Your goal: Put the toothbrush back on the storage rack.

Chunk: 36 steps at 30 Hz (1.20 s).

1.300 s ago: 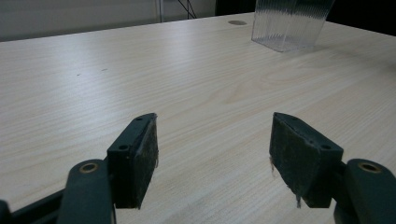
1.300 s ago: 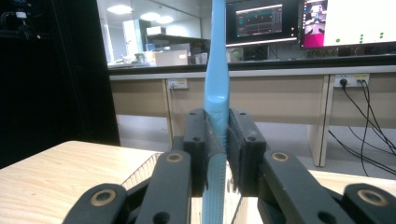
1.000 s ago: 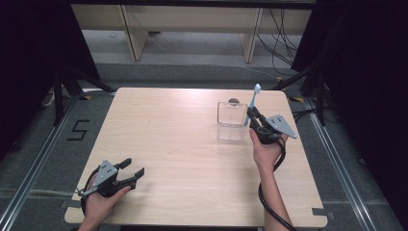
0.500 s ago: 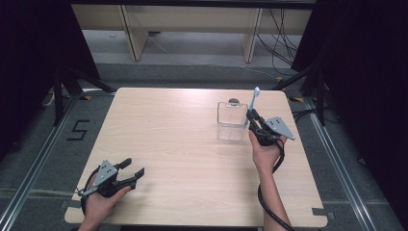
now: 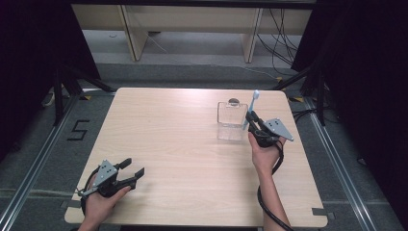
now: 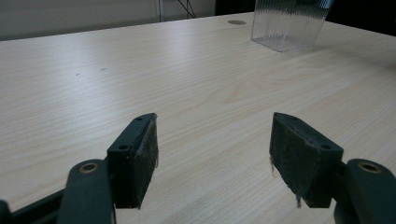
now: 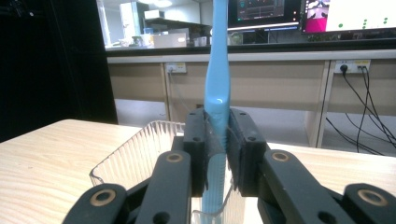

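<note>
- Toothbrush [image 7: 217, 60]: light blue, upright, clamped by its handle between the closed jaws of the right gripper [image 5: 251, 119]. In the high view the toothbrush [image 5: 254, 101] stands at the right edge of the clear cup [image 5: 231, 120], brush end up, well above the rim.
- Right gripper view: the lower handle runs down behind the near wall of the clear cup [image 7: 140, 156]. Bottom end looks to be inside the cup or right at its rim; whether it touches the cup floor I cannot tell.
- Progress, as I judge it: the pick-up is done and the brush is carried to the cup. Left to do: lower it in fully, open the jaws, pull the hand clear. So well along, not finished.
- Left gripper [image 5: 133, 169]: far from the cup, at the near left corner of the table [image 5: 168, 130], jaws spread wide and empty; left gripper view shows bare wood between the pads [image 6: 147, 154].
- Around the cup: a small dark round spot [image 5: 233, 101] on the table just behind it, touching nothing.
- In the way: nothing between brush and cup. Main risk is the light ribbed cup tipping or sliding if the gripper nudges its wall on release.
</note>
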### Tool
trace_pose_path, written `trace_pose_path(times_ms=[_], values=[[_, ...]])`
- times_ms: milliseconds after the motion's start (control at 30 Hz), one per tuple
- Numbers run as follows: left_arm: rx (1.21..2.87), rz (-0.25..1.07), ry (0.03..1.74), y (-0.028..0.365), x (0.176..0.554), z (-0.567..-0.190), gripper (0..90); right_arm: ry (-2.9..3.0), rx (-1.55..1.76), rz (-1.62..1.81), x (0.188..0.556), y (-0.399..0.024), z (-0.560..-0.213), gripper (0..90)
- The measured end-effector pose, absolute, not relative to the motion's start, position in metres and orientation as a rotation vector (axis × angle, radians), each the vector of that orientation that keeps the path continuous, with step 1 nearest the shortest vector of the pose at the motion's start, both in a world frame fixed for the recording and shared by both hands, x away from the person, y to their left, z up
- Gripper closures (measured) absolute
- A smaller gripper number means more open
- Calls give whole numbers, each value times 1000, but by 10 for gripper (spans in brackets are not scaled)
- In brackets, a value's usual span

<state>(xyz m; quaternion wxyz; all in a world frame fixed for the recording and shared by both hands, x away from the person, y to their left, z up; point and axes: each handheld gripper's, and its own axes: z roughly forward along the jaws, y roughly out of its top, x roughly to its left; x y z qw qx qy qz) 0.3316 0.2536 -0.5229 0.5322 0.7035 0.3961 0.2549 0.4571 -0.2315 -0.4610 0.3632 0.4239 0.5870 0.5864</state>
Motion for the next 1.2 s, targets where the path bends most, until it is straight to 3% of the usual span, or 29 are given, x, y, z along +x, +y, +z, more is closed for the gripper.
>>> trace_pose_path(times_ms=[1200], values=[[1681,614,943,253,331,-523,322,1545,1117,1462,456,-228,-469,787]])
